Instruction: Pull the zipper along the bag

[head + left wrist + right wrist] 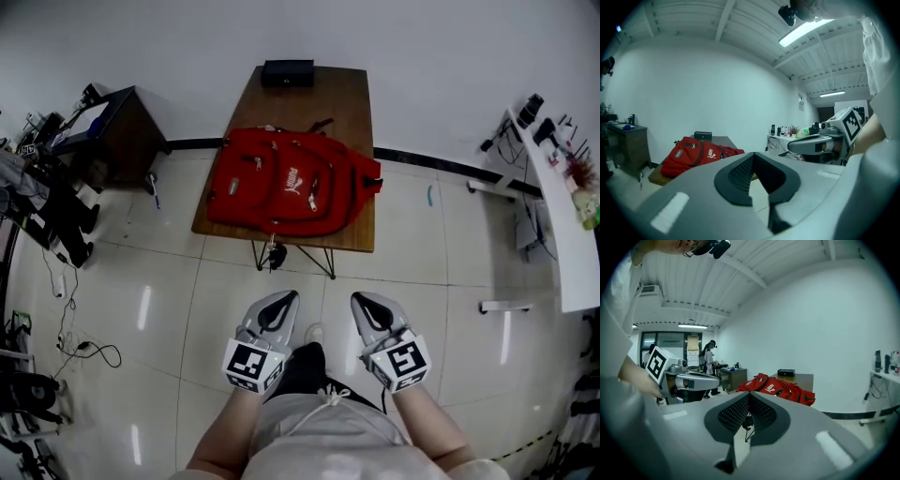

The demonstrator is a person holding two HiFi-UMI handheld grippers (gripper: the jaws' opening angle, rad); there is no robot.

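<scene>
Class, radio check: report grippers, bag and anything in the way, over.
Left gripper and right gripper both shut, empty, held at the waist. Red backpack flat on wooden table, untouched. Nothing in the way; black box at table's far edge.

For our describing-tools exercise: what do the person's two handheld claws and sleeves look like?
Both the left claw and right claw are light grey shells tapering to a point, lined with dark gridded pads. Each carries a cube with black-and-white square markers. No cables show. The sleeve is white.
</scene>
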